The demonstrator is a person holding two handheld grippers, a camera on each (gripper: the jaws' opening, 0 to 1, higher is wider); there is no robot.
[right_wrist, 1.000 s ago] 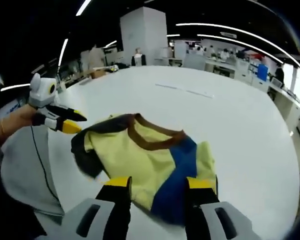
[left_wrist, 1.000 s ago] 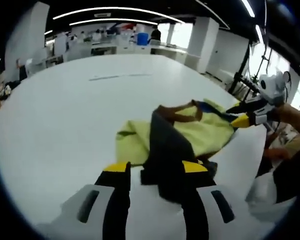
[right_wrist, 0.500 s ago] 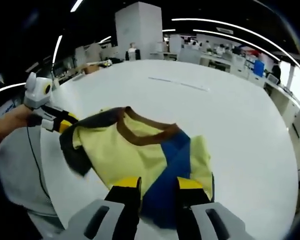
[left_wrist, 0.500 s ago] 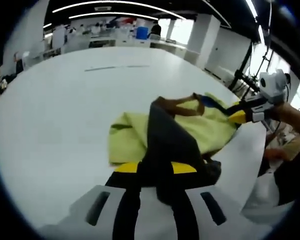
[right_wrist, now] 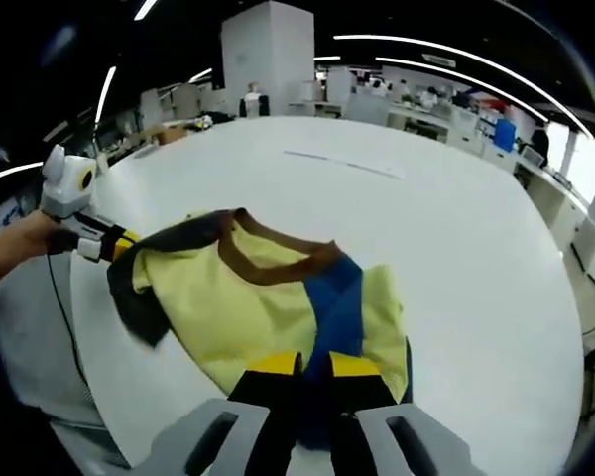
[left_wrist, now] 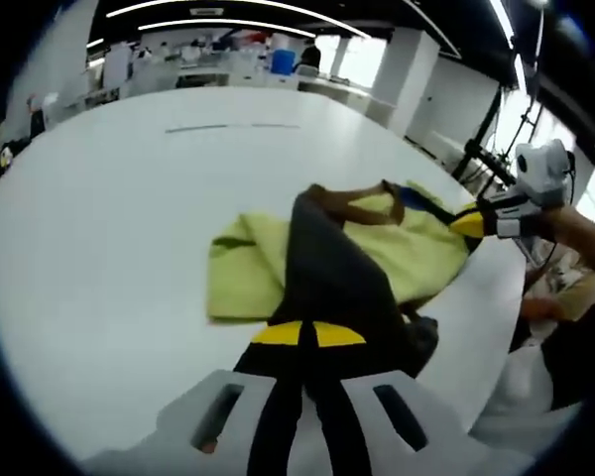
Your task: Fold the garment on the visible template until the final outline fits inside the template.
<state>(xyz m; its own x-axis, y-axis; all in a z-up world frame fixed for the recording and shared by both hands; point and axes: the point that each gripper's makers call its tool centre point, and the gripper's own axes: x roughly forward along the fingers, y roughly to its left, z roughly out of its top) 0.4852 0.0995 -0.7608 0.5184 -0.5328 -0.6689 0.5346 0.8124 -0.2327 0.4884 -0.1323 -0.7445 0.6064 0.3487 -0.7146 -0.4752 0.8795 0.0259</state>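
Both tongs pinch the garment's near edges.

Office hall behind a wide white round counter

Far desks stand under long ceiling light strips; a white square pillar and a blue barrel are behind.

Left gripper and right gripper, both low at the near edge, jaws closed, yellow tips nearly touching.

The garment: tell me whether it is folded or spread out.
Partly spread, rumpled, not neatly folded. The garment lies on the white table, brown collar open, dark sleeve bunched at one side; each gripper is shut on an edge.
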